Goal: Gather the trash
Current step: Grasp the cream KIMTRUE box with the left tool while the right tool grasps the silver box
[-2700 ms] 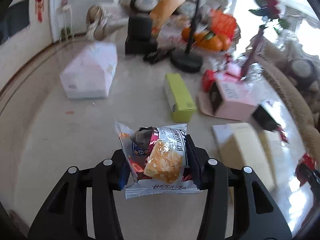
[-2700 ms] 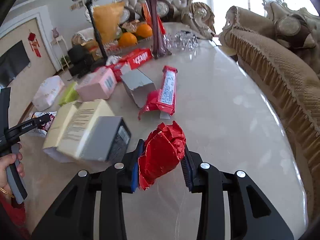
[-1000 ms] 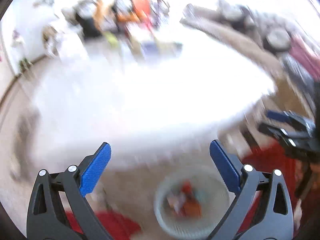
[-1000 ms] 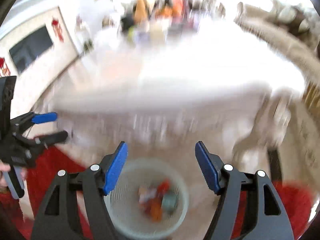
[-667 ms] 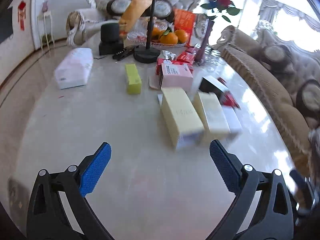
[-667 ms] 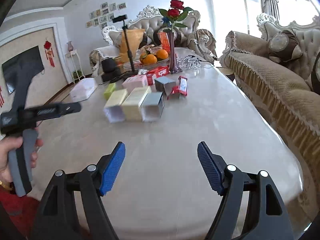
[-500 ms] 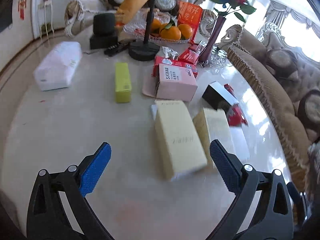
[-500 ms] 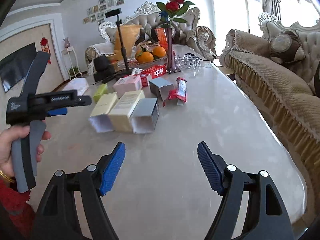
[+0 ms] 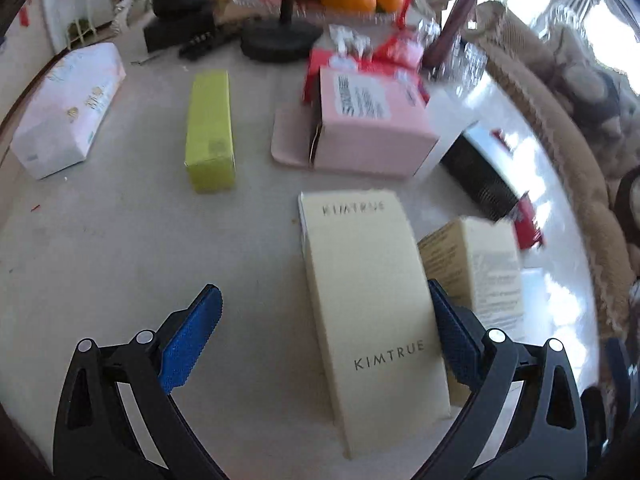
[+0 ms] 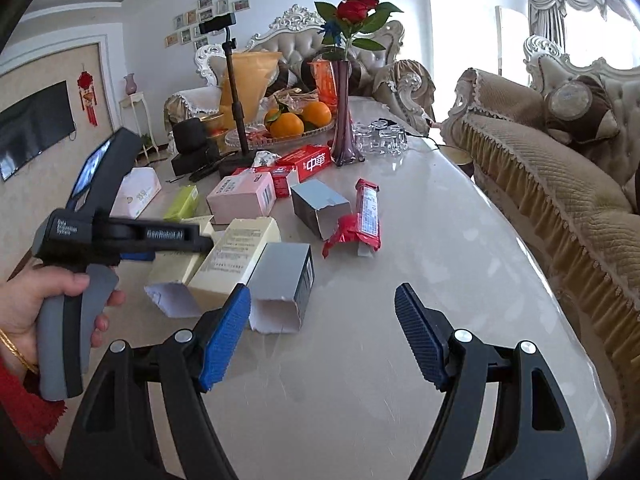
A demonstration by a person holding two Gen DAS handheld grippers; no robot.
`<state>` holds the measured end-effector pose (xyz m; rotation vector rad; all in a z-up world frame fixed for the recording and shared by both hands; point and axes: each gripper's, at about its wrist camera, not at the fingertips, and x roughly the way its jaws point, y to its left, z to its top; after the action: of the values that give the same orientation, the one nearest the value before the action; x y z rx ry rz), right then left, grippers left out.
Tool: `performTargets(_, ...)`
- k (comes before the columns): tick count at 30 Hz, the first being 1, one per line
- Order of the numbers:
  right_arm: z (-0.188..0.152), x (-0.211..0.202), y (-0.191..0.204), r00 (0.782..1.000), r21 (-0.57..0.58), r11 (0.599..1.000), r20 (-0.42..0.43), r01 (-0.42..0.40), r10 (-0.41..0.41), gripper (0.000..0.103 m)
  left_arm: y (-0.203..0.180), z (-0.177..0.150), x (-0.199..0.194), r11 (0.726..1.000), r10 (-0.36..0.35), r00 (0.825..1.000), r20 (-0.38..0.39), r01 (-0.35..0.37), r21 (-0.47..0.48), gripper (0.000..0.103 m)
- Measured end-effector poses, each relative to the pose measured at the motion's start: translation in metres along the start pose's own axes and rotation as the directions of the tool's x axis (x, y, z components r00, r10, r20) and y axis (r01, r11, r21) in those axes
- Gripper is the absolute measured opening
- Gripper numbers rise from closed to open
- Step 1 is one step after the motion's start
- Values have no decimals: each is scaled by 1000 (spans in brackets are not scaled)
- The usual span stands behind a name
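Note:
My left gripper (image 9: 324, 336) is open and points steeply down over a cream KIMTRUE box (image 9: 372, 292) lying flat on the marble table (image 9: 120, 240). The box sits between the fingers, close against the right pad (image 9: 452, 340) and well clear of the left one. A second cream box (image 9: 480, 268) lies beside it. My right gripper (image 10: 322, 336) is open over bare table with nothing between its fingers. An open grey box (image 10: 284, 280) lies just ahead of its left finger, and a red wrapper (image 10: 360, 220) farther on. A hand holds the left gripper (image 10: 200, 242) over the cream boxes.
A pink box (image 9: 372, 120), a yellow-green box (image 9: 210, 128) and a tissue pack (image 9: 68, 108) lie farther back. A silver box (image 10: 320, 204), red cartons (image 10: 308, 162), a vase of roses (image 10: 344, 120), glasses, a fruit tray and a phone stand crowd the far end. A sofa (image 10: 560, 184) runs along the right.
Both grippers held wrappers, then stood open over a floor basket with trash in it. Since then both swung back over the table, and the left closed in on the cream box.

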<state>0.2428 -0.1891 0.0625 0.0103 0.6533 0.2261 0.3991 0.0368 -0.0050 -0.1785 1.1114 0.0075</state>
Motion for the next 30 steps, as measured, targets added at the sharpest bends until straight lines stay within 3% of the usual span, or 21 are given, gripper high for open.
performTargets(5, 5, 16, 0, 998, -41, 998, -51, 42, -44, 71, 9, 0, -3, 978, 169, 985, 31, -171, 118, 96)
performTargets(8, 8, 30, -3, 995, -7, 1000, -100, -17, 16, 71, 21, -3, -2, 964, 221, 975, 25, -222, 148, 96)
performTargets(10, 14, 41, -4, 990, 38, 997, -122, -62, 66, 71, 28, -6, 0, 967, 209, 978, 20, -210, 146, 96)
performTargets(18, 22, 75, 9, 971, 89, 992, -214, -91, 108, 71, 35, -7, 0, 972, 167, 986, 25, -168, 161, 96)
performTargets(25, 17, 88, 32, 968, 12, 998, -245, -53, 55, 71, 38, -4, 2, 972, 158, 987, 38, -162, 173, 96)
performTargets(30, 10, 98, 27, 960, -28, 1000, -280, -11, 2, 68, 36, -4, 2, 967, 164, 985, 61, -173, 186, 96)
